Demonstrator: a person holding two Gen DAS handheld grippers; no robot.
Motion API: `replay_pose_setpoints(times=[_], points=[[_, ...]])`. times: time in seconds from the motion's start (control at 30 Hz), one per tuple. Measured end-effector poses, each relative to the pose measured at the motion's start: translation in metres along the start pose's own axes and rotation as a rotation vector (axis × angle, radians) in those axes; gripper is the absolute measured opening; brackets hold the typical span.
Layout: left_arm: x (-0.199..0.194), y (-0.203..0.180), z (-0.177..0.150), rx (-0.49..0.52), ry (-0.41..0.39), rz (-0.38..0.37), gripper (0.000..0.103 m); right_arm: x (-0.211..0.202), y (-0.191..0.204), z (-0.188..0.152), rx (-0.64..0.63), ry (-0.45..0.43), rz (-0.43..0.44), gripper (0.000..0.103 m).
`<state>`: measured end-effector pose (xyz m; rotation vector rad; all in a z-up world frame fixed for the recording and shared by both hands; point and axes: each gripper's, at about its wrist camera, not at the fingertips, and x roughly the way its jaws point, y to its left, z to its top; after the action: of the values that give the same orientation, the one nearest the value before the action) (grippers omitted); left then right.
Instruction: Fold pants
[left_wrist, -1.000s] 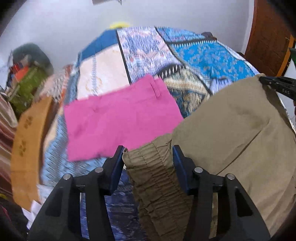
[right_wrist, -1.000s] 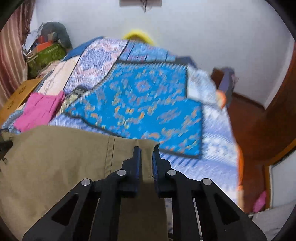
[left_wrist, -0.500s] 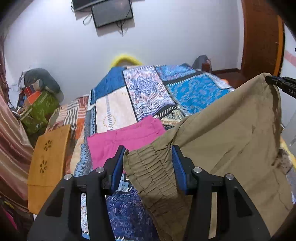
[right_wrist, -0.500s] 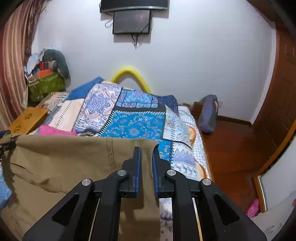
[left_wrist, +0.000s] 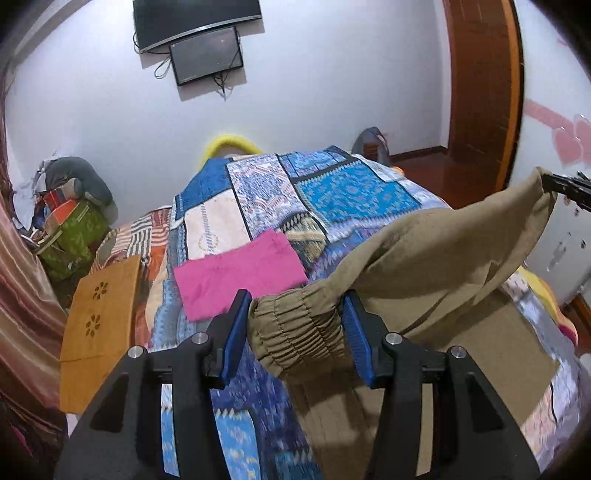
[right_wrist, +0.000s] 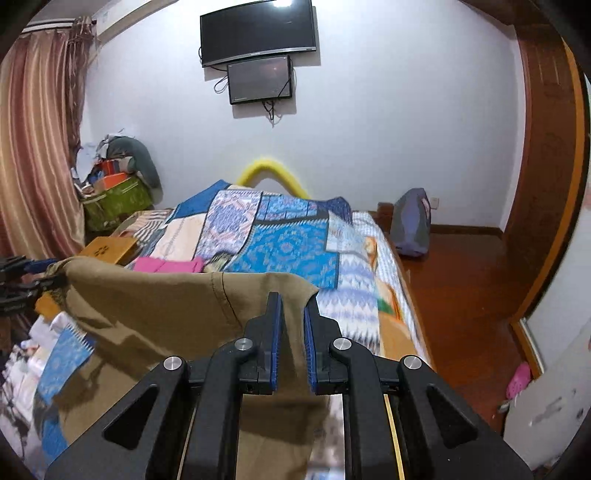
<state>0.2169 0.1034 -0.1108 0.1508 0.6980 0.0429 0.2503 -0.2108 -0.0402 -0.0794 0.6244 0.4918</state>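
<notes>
While the khaki pants hang stretched between both tools above the patchwork bed, open bedspread lies ahead, with pink shorts just beyond the left gripper. Its half-spread jaws clamp the gathered waistband; the right gripper, nearly closed, pinches the far corner.

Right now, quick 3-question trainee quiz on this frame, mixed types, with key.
1. True or false: both grippers grip the khaki pants.
2. Which part sits in the left gripper? A) gathered elastic band B) loose, flat hem C) pocket
3. What lies flat on the patchwork bedspread beyond the left gripper?

Key: 1 true, the right gripper pinches the other corner; 2 A; 3 folded pink garment.
</notes>
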Motion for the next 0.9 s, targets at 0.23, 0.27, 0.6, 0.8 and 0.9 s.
replay_pose_setpoints(times=[0.23,0.27,0.6,0.8,0.9], points=[[-0.019,-0.016,-0.059,0.012,0.051,-0.054,0.050,-0.029,0.013,-0.063,-0.002,0.075,0.009,0.010],[-0.019,-0.017,-0.068,0.012,0.062,-0.064,0.050,-0.029,0.014,-0.072,0.004,0.092,0.012,0.010],[-0.020,-0.032,-0.135,0.044,0.138,-0.077,0.050,-0.026,0.024,-0.155,0.065,0.221,0.000,0.010],[-0.024,-0.030,-0.158,0.026,0.185,-0.089,0.050,-0.030,0.024,-0.188,0.097,0.281,-0.032,0.014],[-0.033,-0.030,-0.164,0.042,0.182,-0.075,0.050,-0.038,0.022,-0.197,0.097,0.308,-0.047,0.016]])
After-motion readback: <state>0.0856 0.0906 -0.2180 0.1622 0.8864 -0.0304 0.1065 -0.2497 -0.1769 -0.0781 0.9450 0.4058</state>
